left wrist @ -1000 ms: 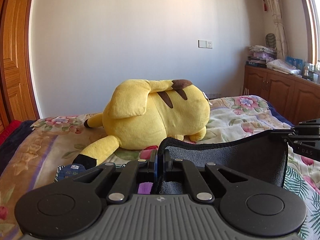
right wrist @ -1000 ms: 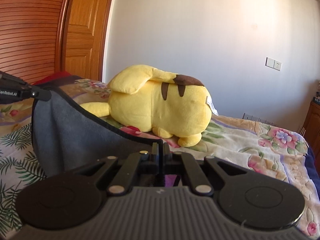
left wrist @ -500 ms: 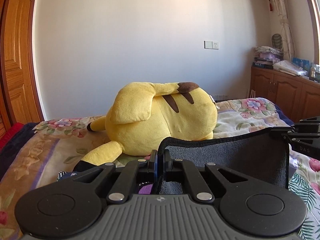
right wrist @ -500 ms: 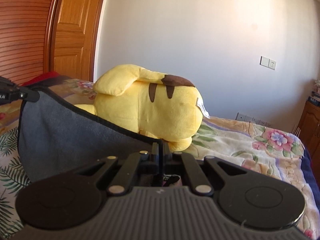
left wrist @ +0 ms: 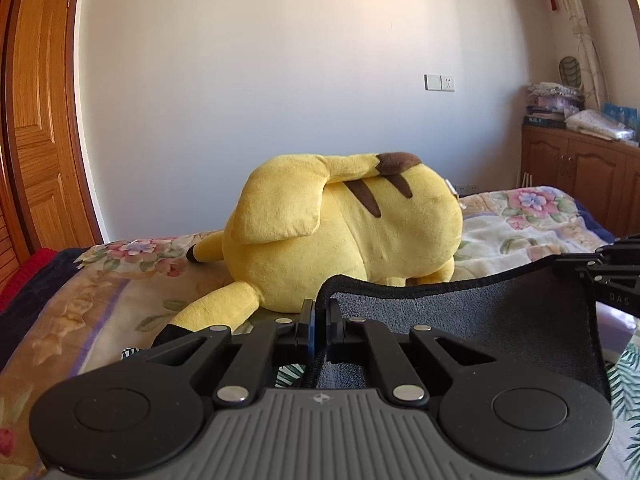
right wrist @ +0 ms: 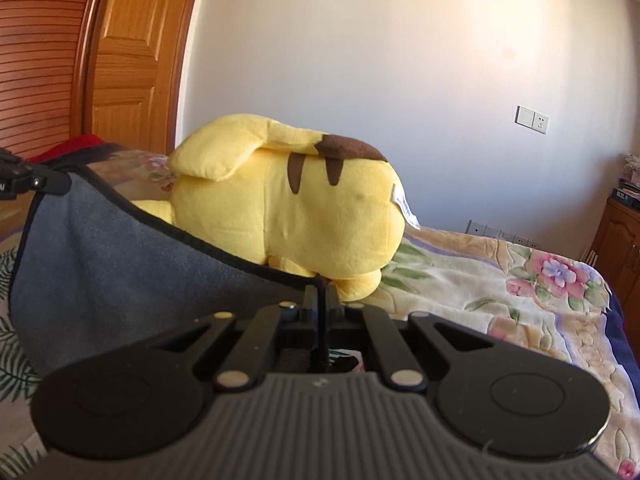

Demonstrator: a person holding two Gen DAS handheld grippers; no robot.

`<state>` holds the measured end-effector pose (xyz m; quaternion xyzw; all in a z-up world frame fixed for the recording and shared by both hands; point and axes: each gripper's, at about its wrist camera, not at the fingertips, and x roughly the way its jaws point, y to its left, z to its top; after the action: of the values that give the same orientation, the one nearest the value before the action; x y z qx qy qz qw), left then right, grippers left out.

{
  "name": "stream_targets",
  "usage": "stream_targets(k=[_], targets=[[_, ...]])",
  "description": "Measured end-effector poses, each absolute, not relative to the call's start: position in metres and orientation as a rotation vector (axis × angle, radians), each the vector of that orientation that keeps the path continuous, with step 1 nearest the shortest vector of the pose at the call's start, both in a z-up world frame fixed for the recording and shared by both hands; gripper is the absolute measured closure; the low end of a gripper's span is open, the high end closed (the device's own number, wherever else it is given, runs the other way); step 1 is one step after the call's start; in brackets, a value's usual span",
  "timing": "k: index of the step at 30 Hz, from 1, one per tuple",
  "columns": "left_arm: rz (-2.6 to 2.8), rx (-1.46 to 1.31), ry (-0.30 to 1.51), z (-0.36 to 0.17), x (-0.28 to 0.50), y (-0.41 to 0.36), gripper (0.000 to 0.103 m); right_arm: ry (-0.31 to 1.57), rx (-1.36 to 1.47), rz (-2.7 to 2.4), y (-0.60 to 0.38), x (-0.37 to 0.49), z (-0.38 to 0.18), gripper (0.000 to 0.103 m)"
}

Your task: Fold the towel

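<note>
Your left gripper and right gripper each pinch a top corner of the grey towel, stretched above the bed; its lower edge is hidden.

Home bedroom. Bed with floral quilt, large yellow plush toy lying on it. Panelled wooden door at left, plain white wall with switch and socket plate. Wooden cabinet at right, topped with stacked items, probably folded linens and books; curtain above
</note>
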<state>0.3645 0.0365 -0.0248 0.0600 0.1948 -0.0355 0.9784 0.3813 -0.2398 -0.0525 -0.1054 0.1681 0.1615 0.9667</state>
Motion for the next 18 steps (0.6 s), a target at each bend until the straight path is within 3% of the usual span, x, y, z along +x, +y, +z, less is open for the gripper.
stream_targets(k=[18], targets=[[-0.062,0.169,0.480,-0.088,0.411,0.035,0.103,0.439,-0.188,0.326,-0.234,0.423,-0.107,0.099]])
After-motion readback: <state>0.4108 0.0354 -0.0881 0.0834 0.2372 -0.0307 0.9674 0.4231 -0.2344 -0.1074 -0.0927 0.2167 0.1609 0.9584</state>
